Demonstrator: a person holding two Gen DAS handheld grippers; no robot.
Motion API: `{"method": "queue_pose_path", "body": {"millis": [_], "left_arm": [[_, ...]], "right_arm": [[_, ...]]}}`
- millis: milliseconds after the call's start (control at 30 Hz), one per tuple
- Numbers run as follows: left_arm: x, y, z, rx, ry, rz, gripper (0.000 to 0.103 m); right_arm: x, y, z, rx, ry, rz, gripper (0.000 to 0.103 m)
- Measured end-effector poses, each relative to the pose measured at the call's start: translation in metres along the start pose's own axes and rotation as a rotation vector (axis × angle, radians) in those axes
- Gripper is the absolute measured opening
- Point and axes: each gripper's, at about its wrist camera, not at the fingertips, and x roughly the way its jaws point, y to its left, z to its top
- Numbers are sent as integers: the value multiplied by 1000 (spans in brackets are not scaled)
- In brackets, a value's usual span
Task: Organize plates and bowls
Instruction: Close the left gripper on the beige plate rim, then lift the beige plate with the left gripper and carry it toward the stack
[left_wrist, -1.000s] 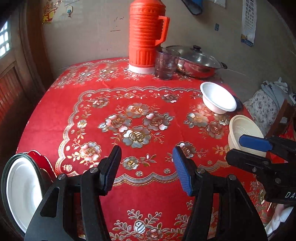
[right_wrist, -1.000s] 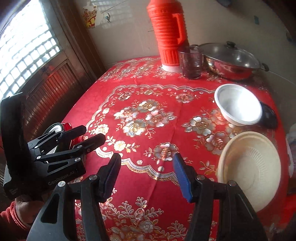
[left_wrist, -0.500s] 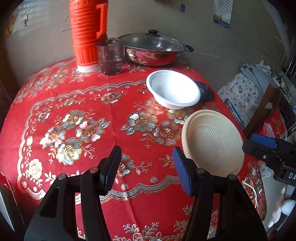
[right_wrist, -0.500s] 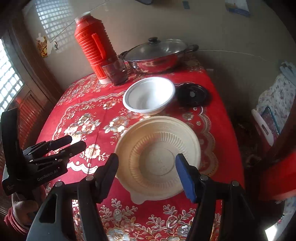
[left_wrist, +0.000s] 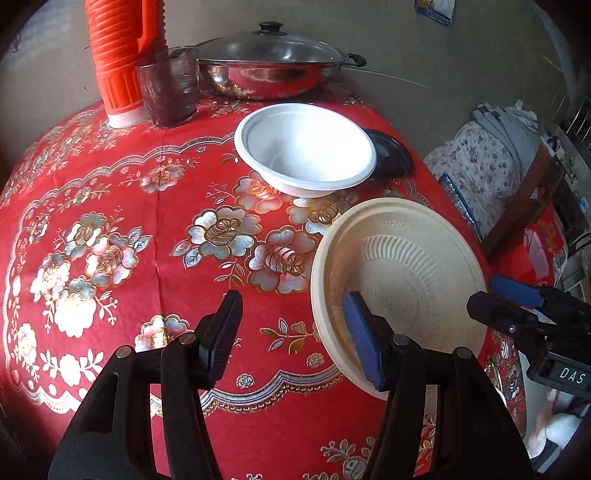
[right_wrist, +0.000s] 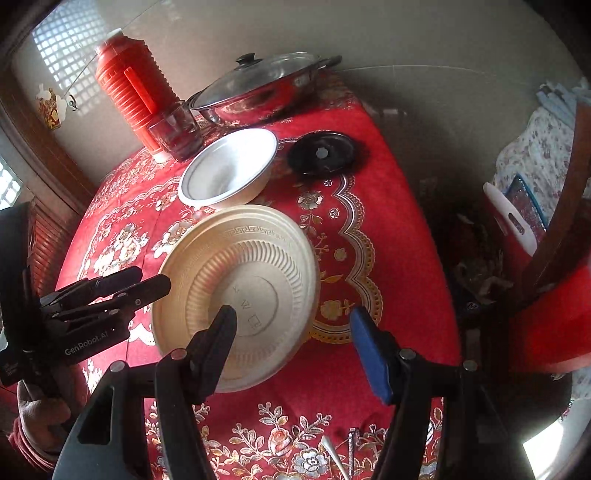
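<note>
On my far left stands the orange thermos (left_wrist: 120, 55) at the back of the table, on the red flowered cloth (left_wrist: 110, 229). A dark glass tumbler (left_wrist: 168, 86) sits just beside it, and a lidded steel pan (left_wrist: 271, 62) behind that.

My left tongs (left_wrist: 291, 338) hang over the cloth with the jaws spread and nothing pinched. The black finger (left_wrist: 221, 338) is above bare cloth. The blue pad (left_wrist: 362, 339) shows in front of the near left rim of the beige plate (left_wrist: 406, 273). I cannot tell if it touches that rim. From the right wrist view the left tongs (right_wrist: 147, 282) sit at the plate's left edge, tips just beside the rim.

The white bowl (left_wrist: 306, 147) stands behind the plate, near it, toward the pan. I cannot tell from either view whether their rims meet. A black round lid (right_wrist: 321, 153) lies just right of the bowl.

The plate itself lies near the front right part of the table.

My right tongs (right_wrist: 293, 343) are spread as well, gripping nothing. Their black finger (right_wrist: 218, 343) hangs over the plate's ribbed centre, while the blue pad (right_wrist: 369, 354) is over the cloth past the plate's right rim, so that rim falls between the jaws. In the left wrist view the right tongs (left_wrist: 506, 301) show at the plate's right edge.

On the far right is a chair with flowered fabric (left_wrist: 484, 162).
</note>
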Motion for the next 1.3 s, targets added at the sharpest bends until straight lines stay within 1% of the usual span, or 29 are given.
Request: {"method": "queue_pose_path", "body": {"millis": [67, 200, 233, 267, 300, 333, 367, 400, 467, 500, 567, 600, 667, 800, 1033, 1300], "left_arm": [[3, -2, 1, 2, 3, 4, 58], [9, -11, 1, 48, 12, 26, 58], [12, -13, 0, 58, 18, 24, 58], [14, -15, 0, 66, 25, 22, 58], [17, -15, -1, 71, 31, 25, 57], [18, -15, -2, 74, 29, 24, 53], [19, -16, -2, 81, 23, 25, 30], [21, -19, -3, 98, 25, 38, 18], [23, -23, -3, 124, 12, 63, 18], [23, -22, -3, 124, 14, 61, 18], [24, -17, -2, 109, 24, 51, 18], [23, -14, -2, 105, 25, 50, 18], [20, -9, -4, 97, 27, 47, 18], [7, 2, -8, 80, 6, 69, 18], [-21, 36, -17, 31, -31, 109, 18], [-41, 77, -34, -25, -39, 150, 18]], "right_arm": [[4, 0, 2, -9, 8, -4, 64], [10, 4, 2, -39, 22, -8, 63], [12, 5, 2, -45, 25, -7, 59], [13, 5, 3, -49, 27, -6, 53], [13, 4, 3, -51, 28, -1, 50], [13, 4, 2, -49, 26, 1, 46], [13, 4, 2, -51, 24, 3, 41], [12, 6, 2, -56, 22, 5, 39], [10, 9, 0, -76, 11, 15, 33], [10, 12, 0, -97, 11, 23, 33], [11, 16, 0, -126, 7, -3, 33], [11, 17, 1, -128, 3, -2, 33], [11, 17, 1, -116, 0, 20, 33], [11, 29, 0, -141, 1, 22, 33], [11, 68, 0, -209, -6, 45, 35], [20, 114, -1, -279, 6, 89, 36]]}}
